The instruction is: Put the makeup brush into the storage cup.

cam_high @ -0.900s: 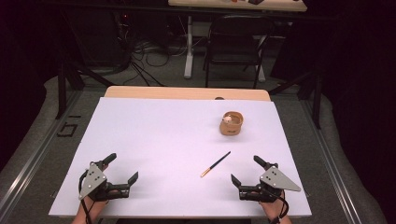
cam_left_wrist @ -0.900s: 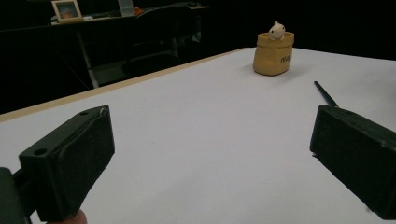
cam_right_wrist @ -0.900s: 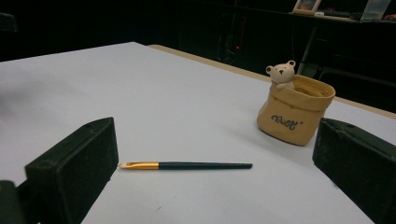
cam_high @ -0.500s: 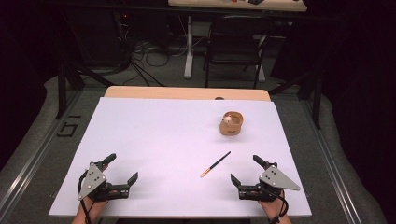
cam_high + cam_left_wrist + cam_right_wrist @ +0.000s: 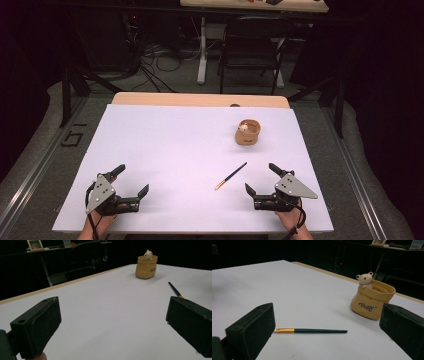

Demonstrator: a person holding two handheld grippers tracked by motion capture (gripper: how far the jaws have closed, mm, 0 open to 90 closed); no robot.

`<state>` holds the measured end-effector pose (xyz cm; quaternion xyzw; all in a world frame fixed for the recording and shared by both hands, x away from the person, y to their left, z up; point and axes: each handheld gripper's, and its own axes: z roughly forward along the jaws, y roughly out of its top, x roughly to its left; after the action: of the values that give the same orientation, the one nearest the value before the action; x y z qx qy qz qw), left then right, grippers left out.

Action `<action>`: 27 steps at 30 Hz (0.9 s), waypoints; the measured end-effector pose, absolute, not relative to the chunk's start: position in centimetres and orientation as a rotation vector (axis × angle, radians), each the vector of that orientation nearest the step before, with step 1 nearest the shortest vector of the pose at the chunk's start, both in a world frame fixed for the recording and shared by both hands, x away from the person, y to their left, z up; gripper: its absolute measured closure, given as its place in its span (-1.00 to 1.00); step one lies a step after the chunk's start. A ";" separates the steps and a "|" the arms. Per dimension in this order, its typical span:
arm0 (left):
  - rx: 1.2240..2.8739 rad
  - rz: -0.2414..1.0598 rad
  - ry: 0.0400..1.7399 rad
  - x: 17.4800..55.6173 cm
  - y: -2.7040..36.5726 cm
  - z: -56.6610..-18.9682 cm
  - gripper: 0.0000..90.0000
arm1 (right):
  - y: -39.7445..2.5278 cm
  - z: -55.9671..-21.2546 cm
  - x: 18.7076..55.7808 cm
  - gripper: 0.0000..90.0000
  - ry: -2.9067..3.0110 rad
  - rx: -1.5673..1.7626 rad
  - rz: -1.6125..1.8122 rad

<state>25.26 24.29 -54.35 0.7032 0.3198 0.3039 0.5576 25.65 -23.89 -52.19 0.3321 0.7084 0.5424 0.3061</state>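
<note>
A thin dark paintbrush (image 5: 231, 175) (image 5: 312, 330) (image 5: 175, 289) with a gold ferrule lies flat on the white table sheet (image 5: 175, 150). Behind it stands a tan sack-shaped pot (image 5: 247, 132) (image 5: 373, 301) (image 5: 146, 266) with a small bear figure on its rim. My left gripper (image 5: 132, 183) (image 5: 110, 327) rests open near the front left edge, nothing between its jaws. My right gripper (image 5: 261, 178) (image 5: 324, 335) rests open near the front right, a short way right of the brush, holding nothing.
A bare wooden strip (image 5: 200, 100) of table shows beyond the sheet. A black chair (image 5: 252, 45) and another desk (image 5: 250, 4) stand on the floor behind, with cables underneath. A person's hands hold both grippers at the near edge.
</note>
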 end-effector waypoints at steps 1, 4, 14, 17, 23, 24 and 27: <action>1.658 0.718 0.756 25.3 24.3 -54.4 -1.00 | -23.9 -52.2 25.7 -1.00 1.875 0.879 1.435; 1.659 0.717 0.756 25.3 24.3 -54.4 -1.00 | -23.7 -52.2 26.0 -1.00 1.886 0.871 1.427; 1.662 0.716 0.752 25.3 24.3 -54.4 -1.00 | -22.9 -52.4 27.3 -1.00 1.907 0.846 1.420; 1.661 0.715 0.750 25.3 24.3 -54.3 -1.00 | -22.8 -52.4 27.5 -1.00 1.915 0.843 1.412; 1.662 0.716 0.749 25.3 24.3 -54.3 -1.00 | -22.5 -52.5 28.2 -1.00 1.919 0.835 1.408; 1.662 0.715 0.749 25.3 24.3 -54.3 -1.00 | -22.5 -52.5 28.4 -1.00 1.922 0.837 1.406; 1.663 0.713 0.747 25.3 24.2 -54.3 -1.00 | -22.5 -52.5 28.7 -1.00 1.927 0.837 1.398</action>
<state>25.29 24.23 -54.34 0.7049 0.3168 0.3023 0.5580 28.65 -22.49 -52.52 0.3158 0.7275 0.5278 0.3039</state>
